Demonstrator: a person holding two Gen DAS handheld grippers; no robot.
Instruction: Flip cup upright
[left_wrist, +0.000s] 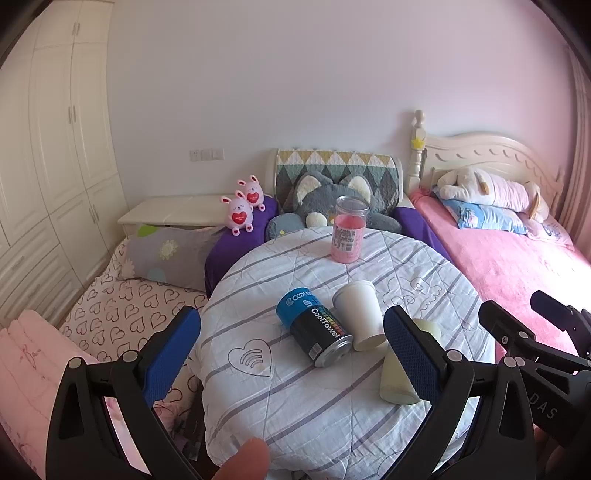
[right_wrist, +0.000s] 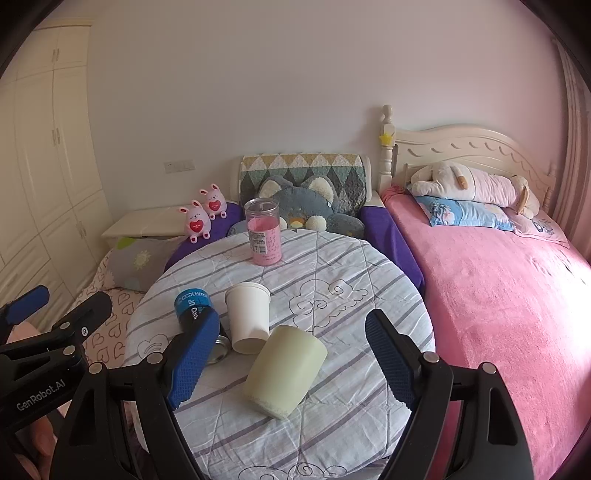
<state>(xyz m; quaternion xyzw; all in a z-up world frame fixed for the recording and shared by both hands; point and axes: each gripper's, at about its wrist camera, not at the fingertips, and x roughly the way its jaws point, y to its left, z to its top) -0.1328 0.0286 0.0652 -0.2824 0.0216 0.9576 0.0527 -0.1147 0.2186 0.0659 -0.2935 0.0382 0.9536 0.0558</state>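
A pale yellow-green cup (right_wrist: 284, 371) lies on its side on the round cloth-covered table (right_wrist: 332, 295), its mouth toward me. It also shows in the left wrist view (left_wrist: 400, 373), partly hidden behind a finger. A white paper cup (right_wrist: 248, 317) lies tipped beside it, also in the left wrist view (left_wrist: 360, 315). My right gripper (right_wrist: 291, 363) is open, its fingers either side of the yellow-green cup, apart from it. My left gripper (left_wrist: 291, 354) is open and empty, near the table's front.
A blue and black can (left_wrist: 314, 326) lies on its side left of the white cup. A pink-filled clear jar (left_wrist: 349, 229) stands at the table's far side. A pink bed (right_wrist: 498, 295) is on the right, a heart-print bed (left_wrist: 110, 314) on the left.
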